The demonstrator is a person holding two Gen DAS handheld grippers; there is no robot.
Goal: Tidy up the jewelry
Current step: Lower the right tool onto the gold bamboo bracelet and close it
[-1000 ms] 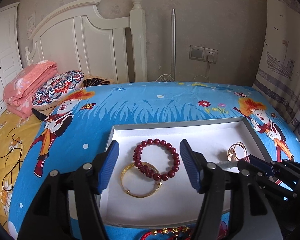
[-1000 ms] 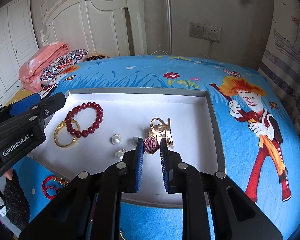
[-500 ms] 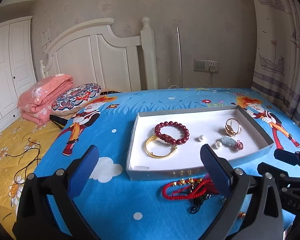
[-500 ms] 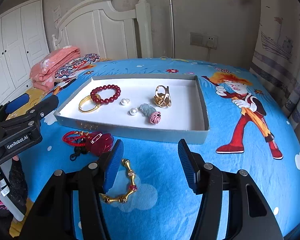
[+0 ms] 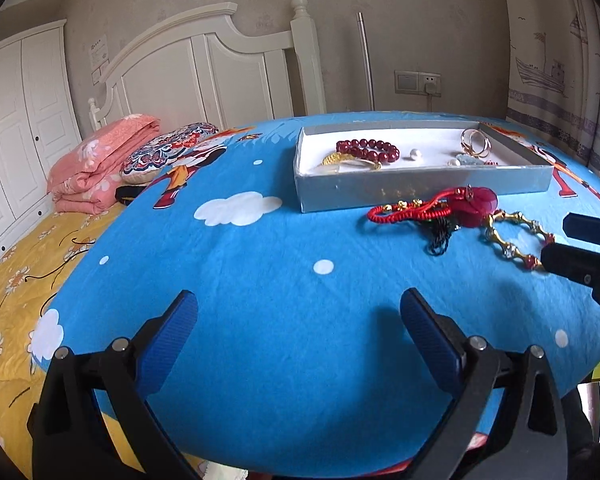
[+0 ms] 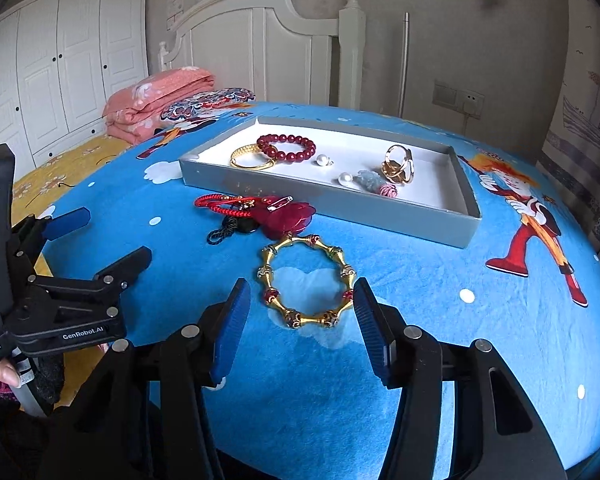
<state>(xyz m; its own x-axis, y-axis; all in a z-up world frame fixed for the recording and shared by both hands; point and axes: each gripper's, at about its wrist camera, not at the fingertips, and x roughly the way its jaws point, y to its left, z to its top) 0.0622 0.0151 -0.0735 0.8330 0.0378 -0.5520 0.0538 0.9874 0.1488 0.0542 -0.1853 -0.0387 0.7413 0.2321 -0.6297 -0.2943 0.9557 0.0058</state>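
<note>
Now a gold bangle [image 6: 306,282] with red beads lies flat on the blue bed [image 6: 440,320], near the tray [image 6: 466,216]. Right fingers [image 6: 230,328] have been closing, apart around it, not touching. Left fingers [image 5: 168,346] stand wide open, empty.

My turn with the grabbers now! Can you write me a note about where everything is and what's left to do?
Left gripper: open, empty, over bare blue cover.
Right gripper: jaws just closing a little, not gripping; the gold bamboo bangle lies between its fingers.
In the grey tray: red bead bracelet, gold bangle, two pearls, gold rings, small pendant.
Left outside: the bamboo bangle and the red cord pendant.
</note>
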